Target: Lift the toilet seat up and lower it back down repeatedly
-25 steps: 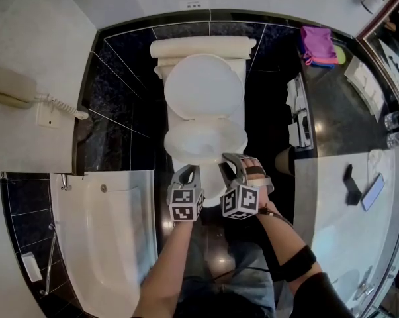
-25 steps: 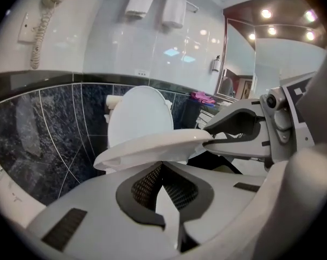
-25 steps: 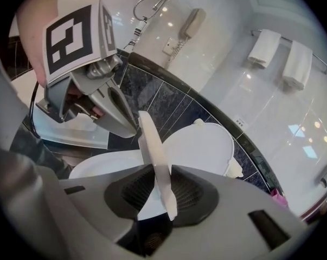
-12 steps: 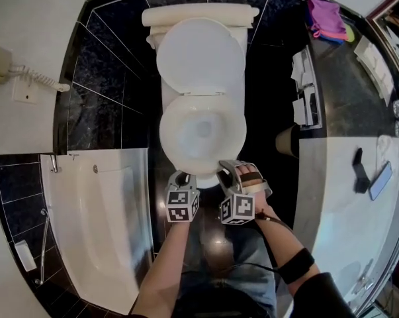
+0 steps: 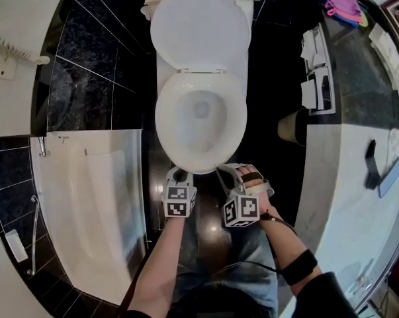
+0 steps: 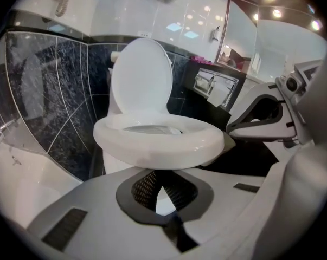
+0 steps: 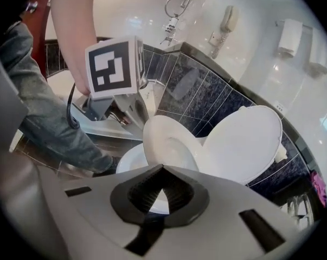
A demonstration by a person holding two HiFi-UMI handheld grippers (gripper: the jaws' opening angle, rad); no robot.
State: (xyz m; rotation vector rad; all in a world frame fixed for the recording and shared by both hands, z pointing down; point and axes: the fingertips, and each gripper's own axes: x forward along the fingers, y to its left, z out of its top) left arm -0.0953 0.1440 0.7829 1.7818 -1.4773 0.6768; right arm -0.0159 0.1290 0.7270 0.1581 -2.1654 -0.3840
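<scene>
Seat down, just beyond left claw — claw clenched, empty

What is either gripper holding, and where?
Nothing. The right gripper, jaws closing, is empty beside the white oval toilet seat; the left gripper is shut and empty.

sleeve: black | armband: black | trousers: possibly grey denim | cable: black

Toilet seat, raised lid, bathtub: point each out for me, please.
toilet seat (image 5: pixel 163 121), head view, left side of the ring.
lid (image 5: pixel 199 25), head view, middle of its face.
bathtub (image 5: pixel 87 204), head view, bare basin floor.
</scene>
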